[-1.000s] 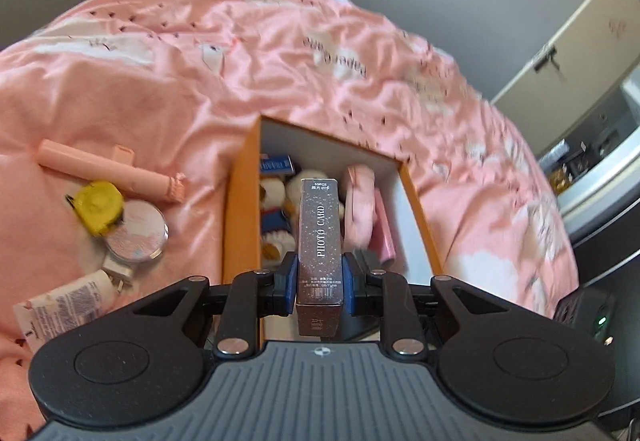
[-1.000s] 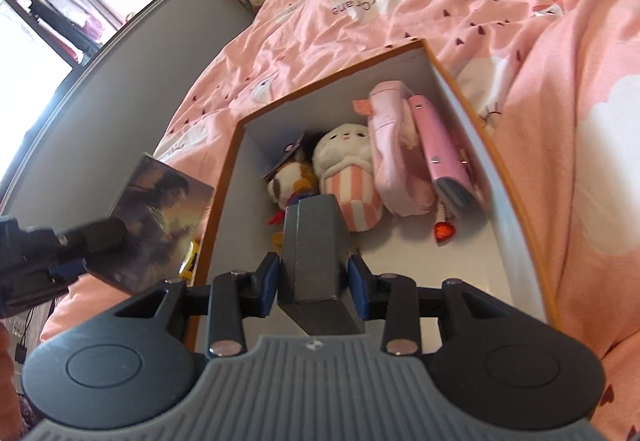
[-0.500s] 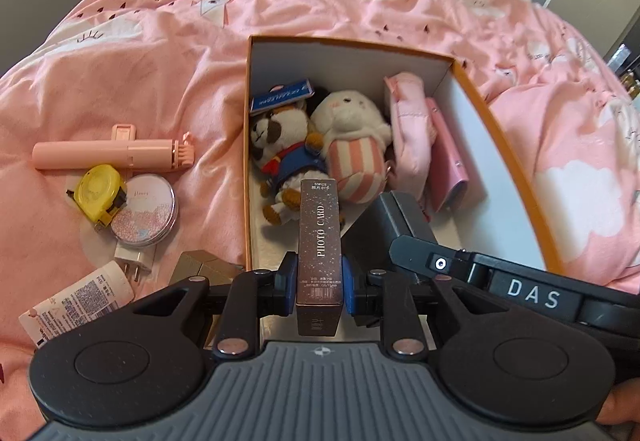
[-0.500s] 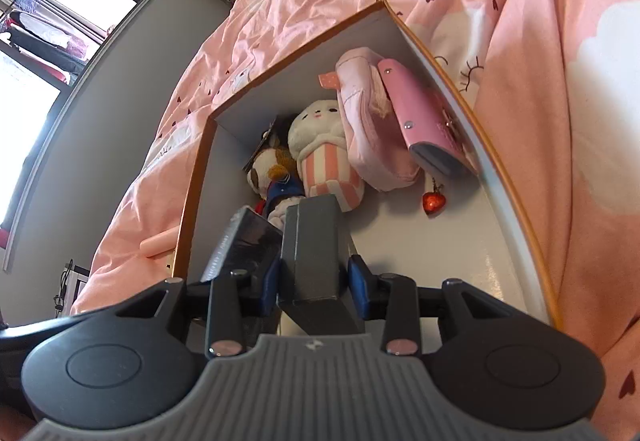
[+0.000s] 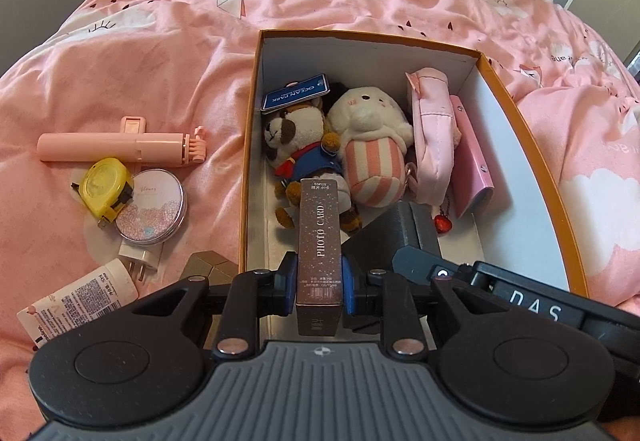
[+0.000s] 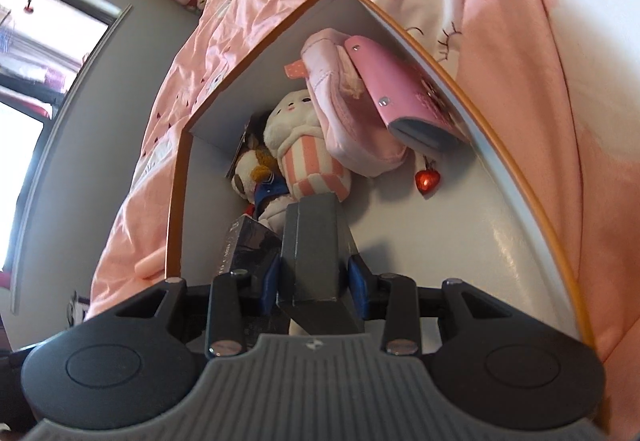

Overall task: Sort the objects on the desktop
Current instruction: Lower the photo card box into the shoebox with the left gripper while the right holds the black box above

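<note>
Your left tongs (image 5: 319, 273) are clamped on the photo card box (image 5: 320, 237), a slim brown carton lettered "PHOTO CARD", and you hold it over the near end of the orange storage box (image 5: 532, 161) that sits on the pink bed cover (image 5: 160, 41). Your right tongs (image 6: 314, 275) grip a dark grey box (image 6: 314, 245) between their blue pads, also inside the storage box, just beside the photo card box (from the left wrist view the grey box (image 5: 400, 229) shows to the right of the card carton, with the right gripper's black body behind it).

Inside the storage box lie a brown-and-white plush dog (image 5: 298, 137) in a blue outfit with a blue tag (image 5: 296, 91) above its head, a white plush in pink stripes (image 5: 372, 145) touching it, a pale pink pouch (image 5: 432, 121) and a pink wallet (image 5: 472, 165) against the right wall. A red heart charm (image 5: 443, 222) rests on the white floor near the wallet.

Outside the box, on the bed cover to the left, you have a pink selfie stick (image 5: 120, 145), a yellow tape measure (image 5: 106, 187) touching a round compact (image 5: 154, 207), a white plug (image 5: 140, 259), a white tube (image 5: 76, 301) and a gold faceted object (image 5: 210, 267) just beside the box wall
</note>
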A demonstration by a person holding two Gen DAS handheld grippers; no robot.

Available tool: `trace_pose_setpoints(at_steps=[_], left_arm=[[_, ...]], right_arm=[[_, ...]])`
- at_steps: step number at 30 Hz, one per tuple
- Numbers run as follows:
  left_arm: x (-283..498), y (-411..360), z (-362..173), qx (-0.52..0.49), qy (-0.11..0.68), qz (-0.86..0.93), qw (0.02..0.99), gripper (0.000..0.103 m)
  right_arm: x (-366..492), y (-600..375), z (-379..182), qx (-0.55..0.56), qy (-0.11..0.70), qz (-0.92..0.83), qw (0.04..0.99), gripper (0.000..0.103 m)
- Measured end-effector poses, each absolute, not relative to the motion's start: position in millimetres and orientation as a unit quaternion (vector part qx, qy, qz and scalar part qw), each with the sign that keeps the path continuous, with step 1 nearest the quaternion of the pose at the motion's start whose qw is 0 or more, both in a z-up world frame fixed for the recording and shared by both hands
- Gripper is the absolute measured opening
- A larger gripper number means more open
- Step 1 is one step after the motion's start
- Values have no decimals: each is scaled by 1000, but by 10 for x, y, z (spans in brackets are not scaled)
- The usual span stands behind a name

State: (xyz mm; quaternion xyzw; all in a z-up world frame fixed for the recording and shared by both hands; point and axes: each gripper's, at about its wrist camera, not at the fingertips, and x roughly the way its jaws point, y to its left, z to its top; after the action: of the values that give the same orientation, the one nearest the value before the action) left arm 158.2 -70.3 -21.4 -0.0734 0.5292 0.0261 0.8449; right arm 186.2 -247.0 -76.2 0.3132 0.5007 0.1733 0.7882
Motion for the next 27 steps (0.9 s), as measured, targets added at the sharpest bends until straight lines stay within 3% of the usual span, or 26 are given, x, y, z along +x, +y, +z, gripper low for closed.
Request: trace_pose_setpoints(at_steps=[27], left_arm=[[1531,-635,-250,-76,525,8,848,27]], right_arm=[[1792,-2433,-823,307,487,174,799,39]])
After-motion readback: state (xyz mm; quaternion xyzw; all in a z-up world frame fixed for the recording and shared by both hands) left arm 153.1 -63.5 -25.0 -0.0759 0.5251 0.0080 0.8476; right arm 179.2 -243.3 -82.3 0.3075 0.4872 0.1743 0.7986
